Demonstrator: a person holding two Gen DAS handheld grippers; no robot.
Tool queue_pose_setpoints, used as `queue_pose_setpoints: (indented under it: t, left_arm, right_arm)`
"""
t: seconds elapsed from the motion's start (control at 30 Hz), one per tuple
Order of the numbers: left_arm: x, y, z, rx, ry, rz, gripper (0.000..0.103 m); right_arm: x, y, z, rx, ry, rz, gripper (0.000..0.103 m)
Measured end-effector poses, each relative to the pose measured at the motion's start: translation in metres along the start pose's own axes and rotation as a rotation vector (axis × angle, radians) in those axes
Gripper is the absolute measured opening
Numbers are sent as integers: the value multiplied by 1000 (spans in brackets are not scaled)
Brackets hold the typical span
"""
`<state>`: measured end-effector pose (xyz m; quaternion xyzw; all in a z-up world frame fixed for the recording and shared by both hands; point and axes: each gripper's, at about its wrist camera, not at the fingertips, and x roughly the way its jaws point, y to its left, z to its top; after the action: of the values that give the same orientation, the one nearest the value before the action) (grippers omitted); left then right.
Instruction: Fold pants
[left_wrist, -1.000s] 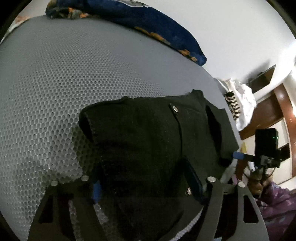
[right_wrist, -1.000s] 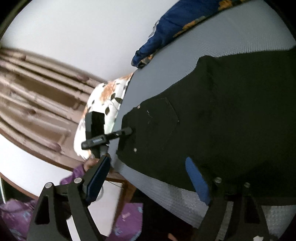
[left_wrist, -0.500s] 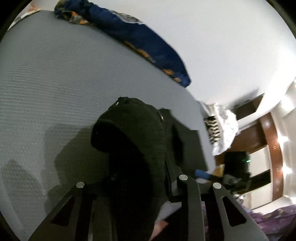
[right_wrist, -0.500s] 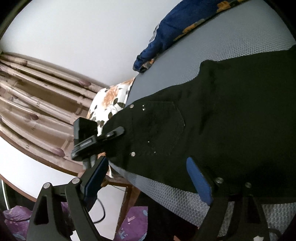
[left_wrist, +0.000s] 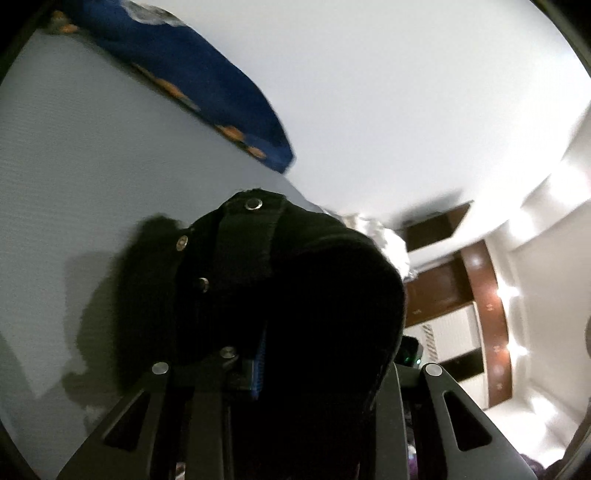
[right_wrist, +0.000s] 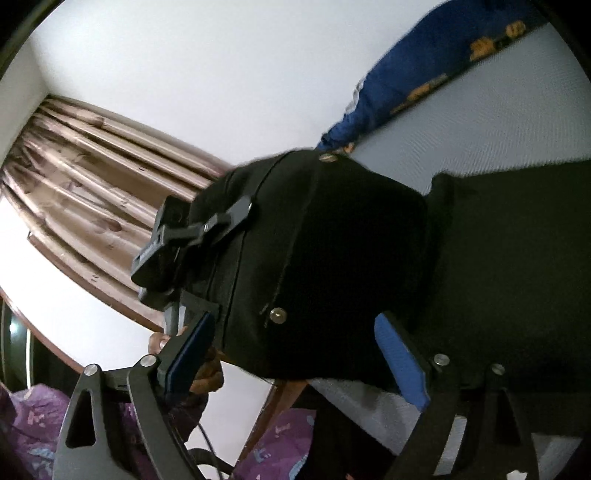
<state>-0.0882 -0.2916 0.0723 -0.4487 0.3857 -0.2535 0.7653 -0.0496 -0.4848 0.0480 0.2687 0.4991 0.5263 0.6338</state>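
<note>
- Two claws are at work on one pair of black pants (right_wrist: 332, 266), whose waist end is lifted off the grey mattress (left_wrist: 74, 166) while the rest lies spread on it towards the right of the right wrist view.
- Left claw (left_wrist: 255, 373): it looks pinched on the waistband, with the blue pad edge just showing against the cloth, though dark fabric covers most of the fingers.
- Right claw (right_wrist: 295, 354): its blue pads stand wide apart on either side of the hanging fold, gripping nothing.
- Handling, as a guess: thick denim-like cloth with rivets, soft and limp yet fairly heavy, so it should droop from a single grip and drag on the textured mattress. It is not fragile and unlikely to slip.
- Best hold is probably the doubled waistband or a seam near a rivet, where the layers are stiffest.
- Hard to tell: how many layers the left claw holds, and where the legs end, since they run out of view.
- Black on black hides creases and pocket edges.
- A blue blanket (left_wrist: 192, 74) lies along the far edge of the mattress, well apart.
</note>
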Motion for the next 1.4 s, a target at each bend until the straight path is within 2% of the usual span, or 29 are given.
queue_pose_setpoints:
  t: [0.1,0.27,0.33,0.37,0.4,0.47,0.5,0.6,0.67,0.73,0.8,0.87,0.9,0.97,1.17,1.33,1.4]
  left_arm:
    - [50,-10,3,8,41,9,29]
    - [139,-9,2,27,142,73,30]
    - [165,-3,1,20,186,104,39]
    - [177,1,0,16,206,95,44]
    - [186,5,0,-13,224,13,50]
    - [198,14,1,-111,244,-78,63]
    - [200,15,1,-124,243,-71,72]
    - [194,6,7,-55,210,-49,72]
    - [183,0,6,-22,202,-19,73]
    - [167,-3,3,13,178,39,78]
    - [146,0,-3,32,154,105,79]
    - [125,6,-11,46,128,141,79]
    - [117,10,-16,62,114,174,79]
    - [107,16,-24,90,90,234,79]
    - [102,27,-38,131,63,317,79]
    - [118,16,-46,257,42,396,79]
    - [127,9,-53,345,48,470,80]
  right_arm:
    - [-28,-13,6,-21,-14,-12,97]
    - [-70,-50,4,-5,-35,-62,98]
    - [-84,-71,-1,35,-53,-68,98]
    - [-89,-79,-3,51,-61,-73,98]
    - [-95,-88,-7,73,-72,-76,98]
    - [-102,-104,-14,122,-88,-94,101]
    - [-103,-107,-16,132,-93,-86,100]
    - [-108,-105,-19,117,-116,-70,100]
    - [-106,-101,-18,101,-108,-93,100]
    - [-104,-100,-18,84,-110,-126,99]
    - [-100,-99,-15,70,-90,-187,81]
    - [-98,-107,-13,85,-63,-272,29]
    - [-100,-112,-12,117,-62,-298,29]
    - [-109,-120,-13,184,-96,-279,26]
    - [-125,-103,-11,137,-143,-321,23]
    - [-138,-121,-16,186,-163,-384,22]
    - [-135,-129,-20,188,-140,-388,22]
